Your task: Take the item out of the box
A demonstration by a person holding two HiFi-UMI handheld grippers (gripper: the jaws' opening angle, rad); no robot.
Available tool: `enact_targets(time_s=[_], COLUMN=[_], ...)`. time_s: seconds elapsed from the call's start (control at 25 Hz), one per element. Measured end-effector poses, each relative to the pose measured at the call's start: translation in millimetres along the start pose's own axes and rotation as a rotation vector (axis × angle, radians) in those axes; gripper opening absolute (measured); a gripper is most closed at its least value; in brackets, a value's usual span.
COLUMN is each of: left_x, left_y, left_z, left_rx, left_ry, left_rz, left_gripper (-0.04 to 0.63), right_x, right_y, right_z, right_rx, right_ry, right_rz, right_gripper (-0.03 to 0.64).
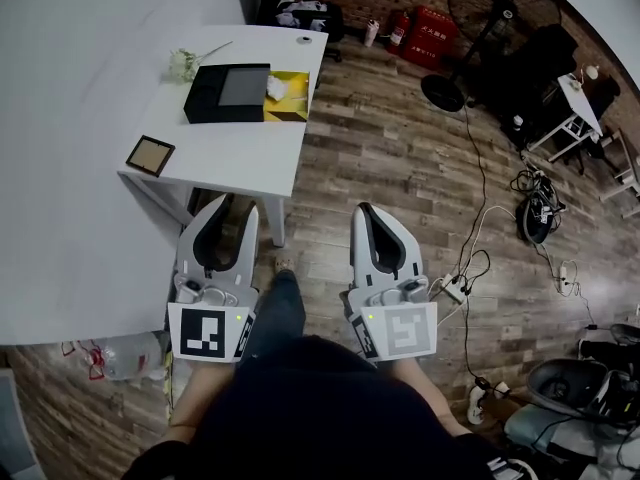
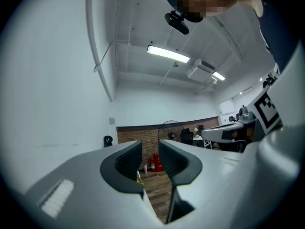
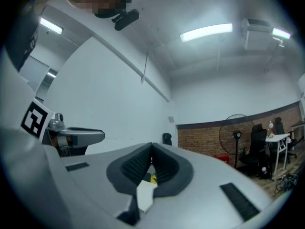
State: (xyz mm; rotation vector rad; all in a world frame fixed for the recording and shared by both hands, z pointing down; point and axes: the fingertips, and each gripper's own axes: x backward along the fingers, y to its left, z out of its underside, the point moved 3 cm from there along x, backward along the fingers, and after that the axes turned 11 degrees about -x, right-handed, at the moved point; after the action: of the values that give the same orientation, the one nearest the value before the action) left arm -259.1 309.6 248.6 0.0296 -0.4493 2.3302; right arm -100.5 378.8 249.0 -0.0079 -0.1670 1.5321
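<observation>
In the head view a black box (image 1: 228, 95) with an open yellow end (image 1: 290, 101) lies on the white table (image 1: 240, 158), far ahead of both grippers. Something white (image 1: 276, 88) shows in the yellow opening. My left gripper (image 1: 237, 205) is held low near the table's front corner, its jaws apart and empty; the left gripper view shows the same gap (image 2: 150, 157). My right gripper (image 1: 366, 211) hovers over the wooden floor, jaws together at the tips with nothing in them (image 3: 151, 149). Neither gripper is near the box.
A pale flower (image 1: 185, 63) lies beside the box, and a small brown framed square (image 1: 150, 155) sits near the table's front. A standing fan (image 1: 478, 28), red canisters (image 1: 428, 33), a small white desk (image 1: 570, 108) and floor cables (image 1: 535, 213) lie to the right.
</observation>
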Motion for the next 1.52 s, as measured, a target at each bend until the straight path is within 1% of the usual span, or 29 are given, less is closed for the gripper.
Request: enact_targets(time_s=[0.2,0.32,0.48,0.64,0.76,1.0,1.2,1.4,1.52], left_x=[-76.7,-120.7,-178.9,-228.9,-258.8,-301.3,-314.8,-315.3,-321.3], left_y=[36.9,53.9,81.3,100.1,105.7,111.7,110.1,109.1,109.2], left_z=[17.0,33.6,50.8,66.0,80.8,99.4,102.8,119.8,122.3], left_rx=[-0.018,0.006,0.005,0.003,0.014,0.03,0.034,0.068,0.062], left_ry=[-0.003,0.035,0.012,-0.016,-0.005,-0.006,-0.002,0.076,0.103], left_rz=[0.003,0.022,0.033,0.041,0.061,0.086,0.085,0.082,0.063], left_gripper=[0.115,0.115,0.115,0.115,0.115,0.115,0.115,0.115,0.115], right_x=[-84.5,-135.7,-199.6,-244.6,-268.9,-303.1,-314.3,-325.6,-336.6], right_y=[-30.2,-46.5,-68.5,-91.8,-107.5,-131.8,-142.5,-143.7,-149.0], right_z=[1.5,5.2,11.1,16.8,23.6,32.7,34.8,40.8,42.7], right_rx=[-0.024,-0.038,-0.038,-0.042,-0.042,-0.042,-0.044,-0.054,-0.062], right_ry=[-0.002,0.003,0.019,0.031,0.047,0.061,0.075,0.082,0.095], right_rz=[-0.007,-0.015,-0.008,0.014,0.028,0.047,0.042,0.016,-0.015], right_gripper=[0.012,0.012,0.012,0.012,0.012,0.012,0.012,0.012,0.012])
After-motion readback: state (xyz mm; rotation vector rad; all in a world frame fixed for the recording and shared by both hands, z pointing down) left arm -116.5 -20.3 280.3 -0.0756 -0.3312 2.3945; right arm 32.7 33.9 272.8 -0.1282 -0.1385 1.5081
